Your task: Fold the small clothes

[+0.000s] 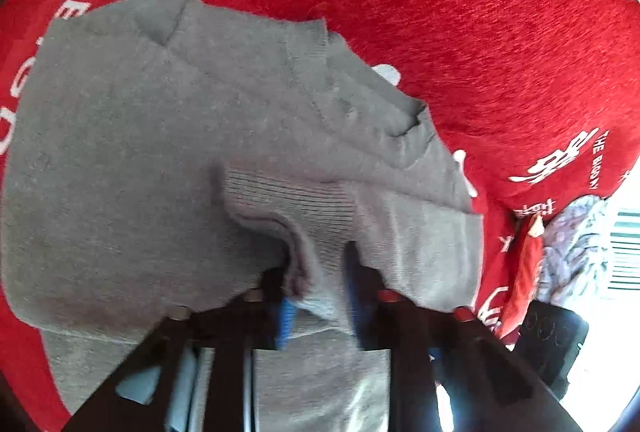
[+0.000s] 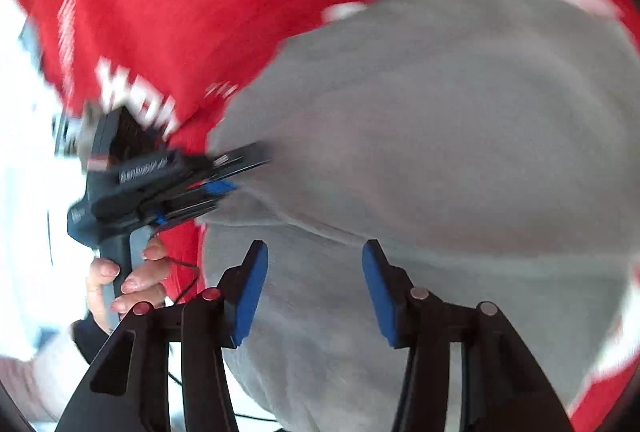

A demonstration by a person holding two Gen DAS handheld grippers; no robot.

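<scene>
A small grey knitted sweater (image 1: 168, 135) lies on a red blanket with white lettering (image 1: 500, 31). The left gripper (image 1: 316, 296) pinches its ribbed edge. The right gripper (image 2: 316, 288) hovers half-open above it, holding nothing.

red cloth (image 1: 460, 11): white "THE" top left | "THE BIG NY" right, partly legible

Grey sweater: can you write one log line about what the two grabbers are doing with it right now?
left gripper: shut on grey sweater ribbed edge | right gripper: open, over sweater, holding nothing | surface: red blanket
</scene>
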